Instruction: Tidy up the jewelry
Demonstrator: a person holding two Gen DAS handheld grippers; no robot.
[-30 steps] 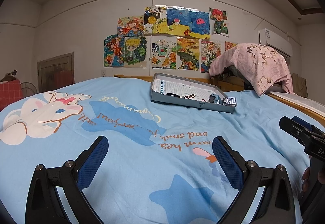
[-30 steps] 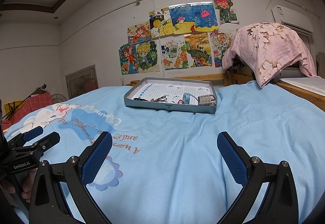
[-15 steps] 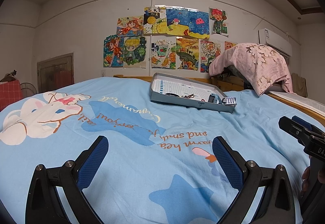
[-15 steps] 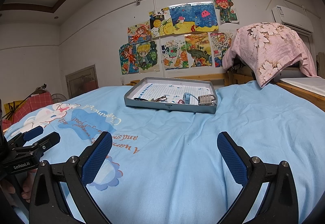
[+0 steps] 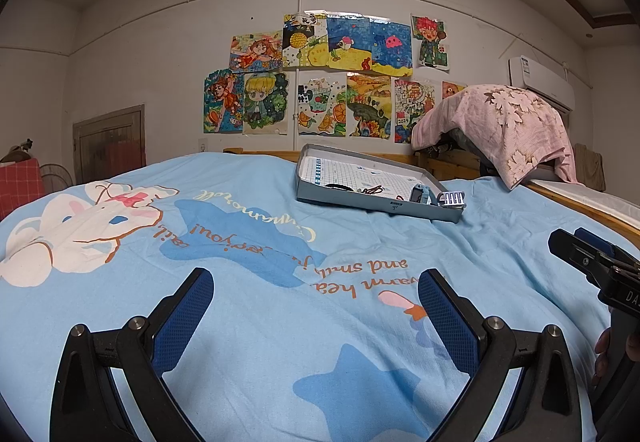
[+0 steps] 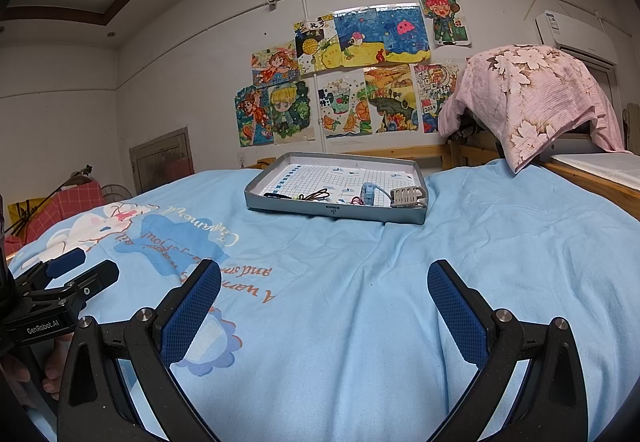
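Lying in the grey tray (image 6: pixel 335 210) on the blue bedspread (image 6: pixel 360 302), the jewelry pieces (image 6: pixel 316 195) sit strung along its near wall, beside a small blue item (image 6: pixel 367 192) and a white slotted holder (image 6: pixel 407 195). The tray is well ahead of both claws, its long side across the view, almost dead ahead of the right gripper (image 6: pixel 324 302) and up to the right of the left gripper (image 5: pixel 316 306), so the right seems better placed. Both claws hang wide and empty; the pieces are too small to tell apart, partly hidden behind the tray's wall.

Child's bedroom in a home: bed with light blue cartoon-print bedsheet (image 5: pixel 280 322) in the near half, colourful hand-drawn pictures (image 5: pixel 328 77) taped to the far wall, air conditioner (image 5: pixel 540 81) far right.
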